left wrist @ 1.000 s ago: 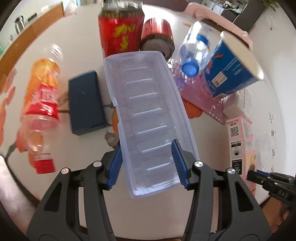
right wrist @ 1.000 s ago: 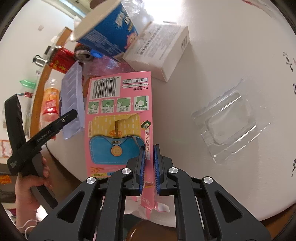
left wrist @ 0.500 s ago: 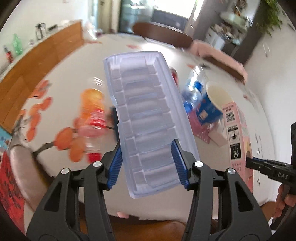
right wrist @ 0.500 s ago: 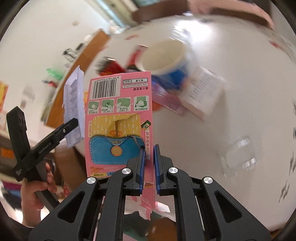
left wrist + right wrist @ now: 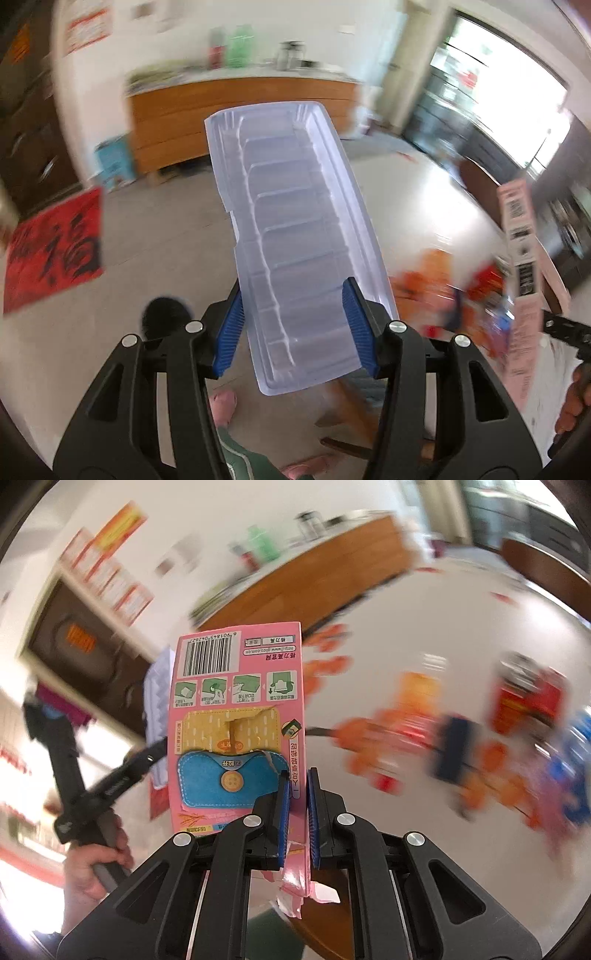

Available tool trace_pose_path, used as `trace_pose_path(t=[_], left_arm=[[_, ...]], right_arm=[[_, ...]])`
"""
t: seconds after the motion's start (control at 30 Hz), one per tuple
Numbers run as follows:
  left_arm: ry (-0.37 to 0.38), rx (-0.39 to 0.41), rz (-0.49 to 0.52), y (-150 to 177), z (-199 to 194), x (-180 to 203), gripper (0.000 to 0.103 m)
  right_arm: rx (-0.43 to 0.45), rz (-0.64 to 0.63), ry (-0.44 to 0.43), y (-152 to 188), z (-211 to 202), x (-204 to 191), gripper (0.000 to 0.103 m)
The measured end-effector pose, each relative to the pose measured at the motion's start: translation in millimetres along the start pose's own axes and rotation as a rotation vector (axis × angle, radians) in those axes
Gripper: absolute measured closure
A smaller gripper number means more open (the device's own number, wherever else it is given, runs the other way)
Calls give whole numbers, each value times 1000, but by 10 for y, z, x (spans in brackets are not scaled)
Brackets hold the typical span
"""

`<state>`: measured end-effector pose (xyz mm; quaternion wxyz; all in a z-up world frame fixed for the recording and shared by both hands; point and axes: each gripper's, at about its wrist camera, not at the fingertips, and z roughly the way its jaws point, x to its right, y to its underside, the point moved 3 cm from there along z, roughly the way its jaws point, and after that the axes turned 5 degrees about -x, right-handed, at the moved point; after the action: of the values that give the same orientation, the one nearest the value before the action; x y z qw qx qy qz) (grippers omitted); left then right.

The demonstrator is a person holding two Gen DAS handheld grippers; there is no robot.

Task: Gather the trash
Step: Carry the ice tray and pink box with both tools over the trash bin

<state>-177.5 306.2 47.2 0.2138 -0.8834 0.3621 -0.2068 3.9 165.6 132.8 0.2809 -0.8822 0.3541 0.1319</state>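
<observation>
Now, room: all streaked with blur, floor (image 5: 155, 229) across the lower left-wrist view, a wooden cabinet (image 5: 236, 110) at twelve o'clock, a red banner (image 5: 55, 251) lying at nine.
Worktop: the white worktop (image 5: 424, 627) fills the right-wrist view from one to four o'clock, smeared litter on it, an orange bottle (image 5: 410, 709) and a red can (image 5: 528, 701) at three, too blurred to say more.
Plastic tray: the clear ribbed tray (image 5: 291, 236) runs from dead centre up to twelve in the left-wrist view, up in the air over the floor, its near end between the blue pads.
Pink carton: the flattened pink carton (image 5: 236, 723) stands upright at centre of the right-wrist view, barcode at its top, torn flap hanging at six; the left-wrist view catches it edge-on at three (image 5: 521, 251).
Left tool: the left tool (image 5: 293, 325) is clamped across the tray's width, one pad on each long side; seen from the right-wrist view at nine (image 5: 147, 755).
Right tool: the right tool (image 5: 297, 808) has its pads pressed almost together, pinching the carton's right edge.
Hand: a hand (image 5: 92, 867) grips the left tool's handle at eight o'clock.
</observation>
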Motion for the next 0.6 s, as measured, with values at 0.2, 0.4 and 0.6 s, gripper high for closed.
trace_pose_path(t=[0.2,0.4,0.6], left_arm=[[-158,-98,-126,-88,565,-1518,54],[-217,-234,-253,-182,1220,-2638,54],[-201,-347,-325,78,1773,-3187,54]], right_arm=[[-174,-82,-83,-512,1602,-1183,93],[-366,-140,-91,-709,3163,-1921,93],[-530,-192,-11,-679,4452,-2073,93]])
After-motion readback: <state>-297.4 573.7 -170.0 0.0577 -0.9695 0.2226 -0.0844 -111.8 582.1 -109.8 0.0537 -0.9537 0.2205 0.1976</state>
